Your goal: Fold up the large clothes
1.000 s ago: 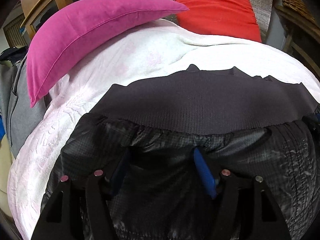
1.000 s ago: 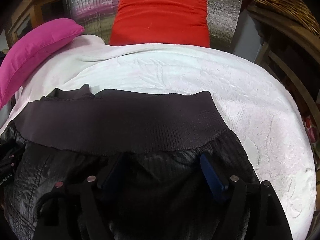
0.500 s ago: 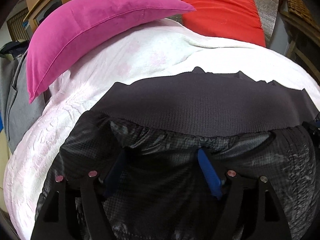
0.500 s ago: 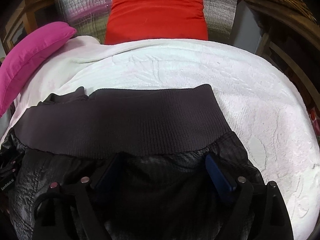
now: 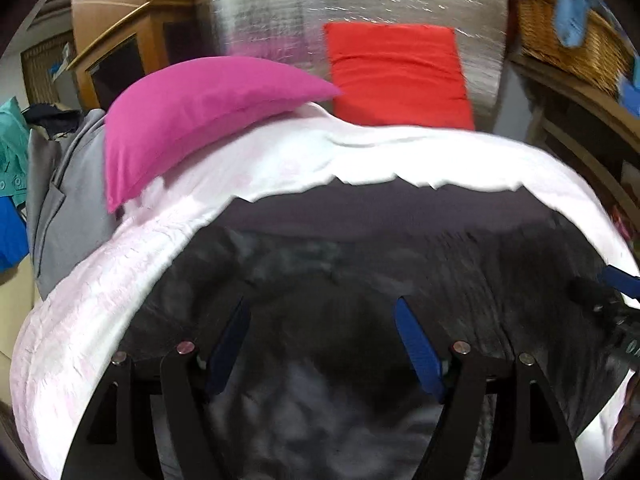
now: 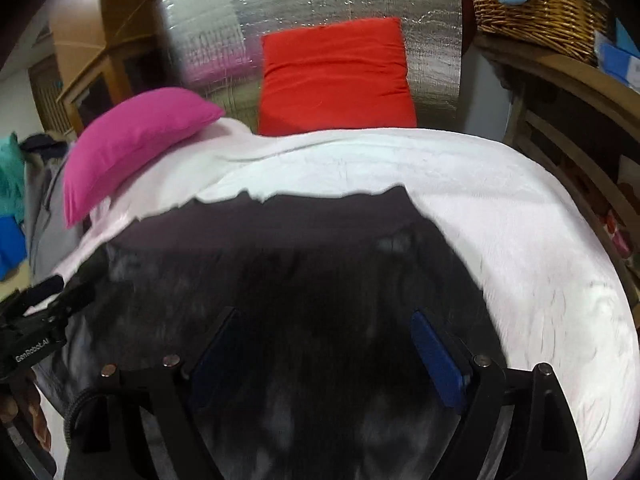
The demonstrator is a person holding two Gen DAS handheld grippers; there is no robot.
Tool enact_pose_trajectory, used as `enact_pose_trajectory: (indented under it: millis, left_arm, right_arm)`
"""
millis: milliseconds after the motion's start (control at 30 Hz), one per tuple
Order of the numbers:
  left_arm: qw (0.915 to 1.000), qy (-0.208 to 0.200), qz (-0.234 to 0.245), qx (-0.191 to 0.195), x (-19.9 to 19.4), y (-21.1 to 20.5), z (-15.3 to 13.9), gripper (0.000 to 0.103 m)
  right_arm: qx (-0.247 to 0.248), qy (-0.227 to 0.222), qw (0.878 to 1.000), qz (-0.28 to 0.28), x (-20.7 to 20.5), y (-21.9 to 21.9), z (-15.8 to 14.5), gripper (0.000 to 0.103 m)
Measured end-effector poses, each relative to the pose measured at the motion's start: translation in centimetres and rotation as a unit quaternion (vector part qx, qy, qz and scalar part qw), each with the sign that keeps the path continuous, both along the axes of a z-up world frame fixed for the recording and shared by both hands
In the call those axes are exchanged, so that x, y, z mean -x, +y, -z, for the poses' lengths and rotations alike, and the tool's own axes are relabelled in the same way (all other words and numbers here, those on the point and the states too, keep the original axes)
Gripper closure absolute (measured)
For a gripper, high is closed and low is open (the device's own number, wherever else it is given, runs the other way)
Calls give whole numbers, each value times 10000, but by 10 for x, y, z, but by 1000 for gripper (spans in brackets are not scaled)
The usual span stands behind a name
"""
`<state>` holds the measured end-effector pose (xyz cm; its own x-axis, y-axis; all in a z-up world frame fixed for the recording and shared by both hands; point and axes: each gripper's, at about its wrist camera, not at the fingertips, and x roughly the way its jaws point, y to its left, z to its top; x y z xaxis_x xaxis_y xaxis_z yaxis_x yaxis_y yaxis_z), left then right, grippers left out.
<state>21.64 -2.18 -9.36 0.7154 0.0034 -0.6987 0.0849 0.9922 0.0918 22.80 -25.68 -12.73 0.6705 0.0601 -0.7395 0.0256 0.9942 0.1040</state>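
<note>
The dark jacket [image 5: 344, 264] is spread on the white bedcover [image 5: 120, 280], its ribbed hem at twelve o'clock. The left gripper [image 5: 320, 344] and right gripper [image 6: 324, 344] are held wide apart above it, nothing pinched. The slippery fold could be dragged open if a pad [image 5: 416, 348] is caught in cloth.

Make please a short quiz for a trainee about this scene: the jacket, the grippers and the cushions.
1. True or false: the left gripper is clamped on the jacket.
2. Which cushion lies on the white cover: A red, B pink, C blue?
3. Fill in: the basket is on a shelf to the ____ of the bed.

Key: 1 false, both the left and the right gripper are open. 2 B. 3 right.
</note>
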Motion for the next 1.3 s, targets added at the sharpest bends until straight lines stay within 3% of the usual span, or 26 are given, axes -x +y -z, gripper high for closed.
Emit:
enact_pose_trajectory:
  millis: [133, 233, 433, 567, 800, 967, 1033, 1200, 1300]
  left_arm:
    - [9988, 267, -13, -411, -8, -15, 33, 26]
    - [9978, 498, -97, -427, -23, -12, 40, 26]
    - [9968, 662, -234, -382, -36, -10, 51, 25]
    - [9961, 786, -280, -281, -35, -7, 39, 26]
    - [9975, 522, -387, -265, -24, 5, 22, 26]
    - [9961, 708, -412, -329, -31, 5, 43, 26]
    - [9959, 734, -443, -295, -33, 5, 47, 25]
    - [9958, 782, -444, -167, -33, 9, 46, 25]
    - [9964, 707, -466, 8, -18, 23, 30, 25]
  right_arm:
    - [381, 67, 9993, 14, -11, 7, 22, 14]
    - [546, 416, 9976, -2, -27, 11, 31, 12]
    - [484, 559, 9970, 218, -37, 8, 43, 3]
    - [340, 644, 9970, 252, -36, 4, 30, 4]
    - [349, 35, 9993, 142, -20, 8, -8, 6]
    - [348, 514, 9979, 184, -36, 10, 28, 5]
    - [316, 470, 9982, 221, -37, 8, 37, 4]
    - [304, 570, 9976, 258, -40, 7, 35, 2]
    - [40, 393, 9988, 290, -21, -1, 15, 6]
